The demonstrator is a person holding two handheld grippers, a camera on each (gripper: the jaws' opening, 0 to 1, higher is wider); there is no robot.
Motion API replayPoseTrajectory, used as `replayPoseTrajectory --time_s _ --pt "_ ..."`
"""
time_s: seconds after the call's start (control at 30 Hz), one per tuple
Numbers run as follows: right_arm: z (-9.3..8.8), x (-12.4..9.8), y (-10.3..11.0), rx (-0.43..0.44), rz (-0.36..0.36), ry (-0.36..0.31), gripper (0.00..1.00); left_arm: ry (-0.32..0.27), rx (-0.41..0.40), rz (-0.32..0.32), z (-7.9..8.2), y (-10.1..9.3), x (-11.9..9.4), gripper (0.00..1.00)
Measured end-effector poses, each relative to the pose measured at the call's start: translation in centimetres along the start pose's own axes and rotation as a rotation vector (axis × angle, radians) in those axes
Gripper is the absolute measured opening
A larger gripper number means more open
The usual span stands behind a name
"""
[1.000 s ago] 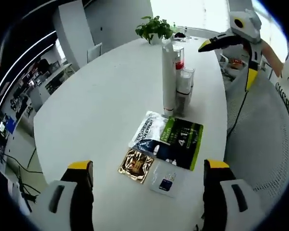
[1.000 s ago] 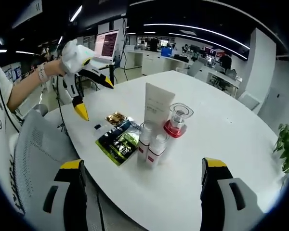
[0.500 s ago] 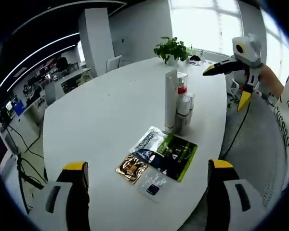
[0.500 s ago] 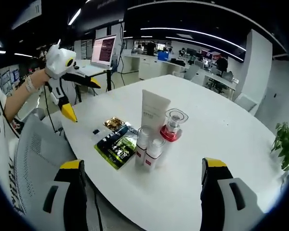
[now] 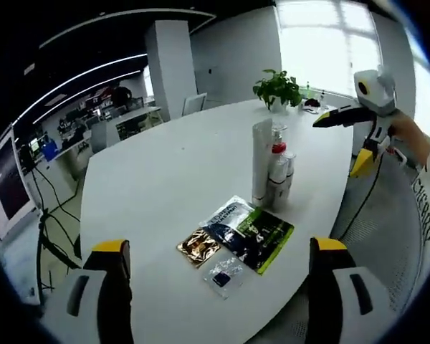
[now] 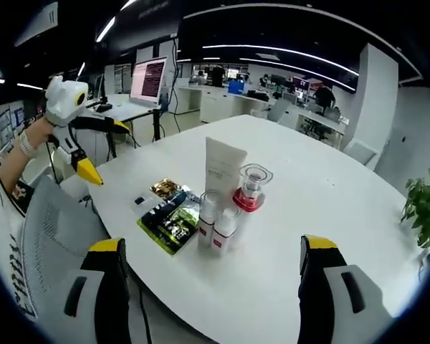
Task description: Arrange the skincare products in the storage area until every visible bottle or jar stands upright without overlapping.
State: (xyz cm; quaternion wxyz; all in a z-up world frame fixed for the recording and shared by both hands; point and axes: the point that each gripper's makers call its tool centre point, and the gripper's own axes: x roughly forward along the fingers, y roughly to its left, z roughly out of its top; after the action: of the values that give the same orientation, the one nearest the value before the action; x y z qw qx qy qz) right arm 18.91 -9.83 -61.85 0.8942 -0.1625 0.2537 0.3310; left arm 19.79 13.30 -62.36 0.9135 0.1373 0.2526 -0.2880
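While bottles (image 6: pixel 216 222) stand upright, both tools (image 5: pixel 213 258) (image 6: pixel 211 254) gape wide, holding nothing.

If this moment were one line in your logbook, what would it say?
left hand-held gripper: open, empty | right hand-held gripper: open, empty | white tube, bottles: upright, clustered | sachets: flat on table

Bottles (image 5: pixel 274 170) stand clustered on the table (image 5: pixel 165 172); sachets (image 5: pixel 240 233) beside.

Bottles (image 6: pixel 226 201) beside sachets (image 6: pixel 168 215) on table (image 6: pixel 322 215)
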Motion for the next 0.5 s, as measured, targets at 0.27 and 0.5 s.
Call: replayPoseTrajectory --time_s 0.27,0.5 --pt "-0.5 -1.1 -1.2 0.043 -0.046 -0.019 1.0 -0.072 -0.03 0.029 1.3 -0.8 -1.1 0.99" --pt "-0.9 -0.9 -0.9 0.064 -0.044 -0.013 1.0 -0.104 -0.053 0.014 1.2 -2.0 -1.1 0.99"
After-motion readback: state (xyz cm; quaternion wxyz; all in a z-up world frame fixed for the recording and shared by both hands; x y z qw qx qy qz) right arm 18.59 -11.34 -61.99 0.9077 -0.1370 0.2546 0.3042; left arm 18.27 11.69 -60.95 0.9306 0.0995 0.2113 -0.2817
